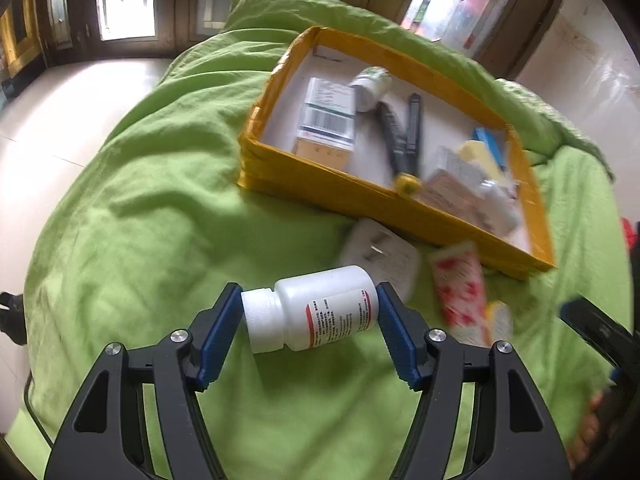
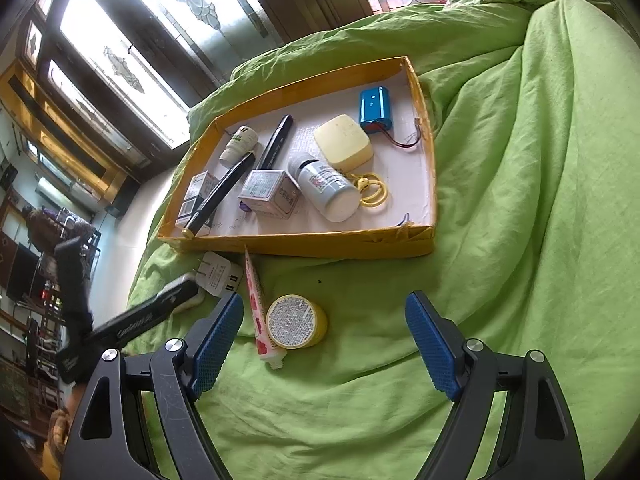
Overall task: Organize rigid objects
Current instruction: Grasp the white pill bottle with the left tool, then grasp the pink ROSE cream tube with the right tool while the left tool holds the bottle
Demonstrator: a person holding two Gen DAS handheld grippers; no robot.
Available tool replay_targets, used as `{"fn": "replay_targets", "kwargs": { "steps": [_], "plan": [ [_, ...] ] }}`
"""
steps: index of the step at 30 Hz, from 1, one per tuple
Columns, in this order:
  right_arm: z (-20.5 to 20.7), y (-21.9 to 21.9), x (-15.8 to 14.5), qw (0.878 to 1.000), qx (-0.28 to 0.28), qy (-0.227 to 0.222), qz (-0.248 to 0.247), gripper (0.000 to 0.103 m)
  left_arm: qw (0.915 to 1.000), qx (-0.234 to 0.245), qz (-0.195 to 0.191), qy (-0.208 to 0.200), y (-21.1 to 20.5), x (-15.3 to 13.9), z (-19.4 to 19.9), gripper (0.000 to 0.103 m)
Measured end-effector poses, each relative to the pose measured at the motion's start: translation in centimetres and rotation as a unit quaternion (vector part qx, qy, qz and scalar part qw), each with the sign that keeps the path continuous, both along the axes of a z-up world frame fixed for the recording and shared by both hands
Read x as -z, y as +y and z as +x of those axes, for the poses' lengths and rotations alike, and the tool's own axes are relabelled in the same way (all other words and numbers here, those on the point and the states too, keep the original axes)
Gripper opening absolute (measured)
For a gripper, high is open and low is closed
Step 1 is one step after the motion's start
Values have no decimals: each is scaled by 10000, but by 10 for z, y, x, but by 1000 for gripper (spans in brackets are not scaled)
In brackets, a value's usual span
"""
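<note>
Your left gripper [image 1: 310,316] has the white pill bottle [image 1: 316,310] lying crosswise between its jaws — the blue pads meet the cap on one side and the base on the other, so by the look of it you are gripping it, just above the green bedspread [image 1: 140,240]. This reads as the pickup step; next you need to carry it up and over the near wall of the yellow tray [image 1: 320,192] and find a bare patch of the white floor, which looks freest toward the far corner. Just ahead of the bottle lie a white plug adapter [image 1: 380,252] and a red-and-white tube [image 1: 460,284], both close to the tray wall — lift clear of them. Your right gripper [image 2: 324,340] hangs with its jaws wide and empty, near the round yellow tin [image 2: 296,322]. Open bedspread to its right gives it room.
</note>
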State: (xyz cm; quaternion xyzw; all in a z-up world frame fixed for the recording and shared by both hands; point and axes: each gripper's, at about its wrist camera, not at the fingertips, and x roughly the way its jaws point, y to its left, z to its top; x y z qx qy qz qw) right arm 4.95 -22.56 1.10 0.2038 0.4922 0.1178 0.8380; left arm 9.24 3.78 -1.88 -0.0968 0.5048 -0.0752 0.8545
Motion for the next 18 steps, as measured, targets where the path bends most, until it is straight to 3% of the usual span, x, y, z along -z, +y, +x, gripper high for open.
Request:
{"fn": "replay_targets", "kwargs": {
  "steps": [6, 12, 15, 17, 18],
  "plan": [
    [0, -6, -3, 10000, 48, -23, 25, 79, 9989, 393, -262, -76, -14, -12, -36, 67],
    [-1, 1, -2, 10000, -60, 2, -21, 75, 9962, 821, 218, 195, -41, 6, -38, 67],
    [1, 6, -4, 9998, -159, -10, -106, 65, 9960, 844, 228, 189, -43, 7, -38, 67],
    [6, 12, -4, 9995, -296, 10, -111, 49, 9962, 827, 204, 199, -41, 8, -36, 67],
    [11, 18, -7, 9990, -426, -11, -108, 46, 9962, 817, 205, 209, -41, 9, -35, 67]
  ]
}}
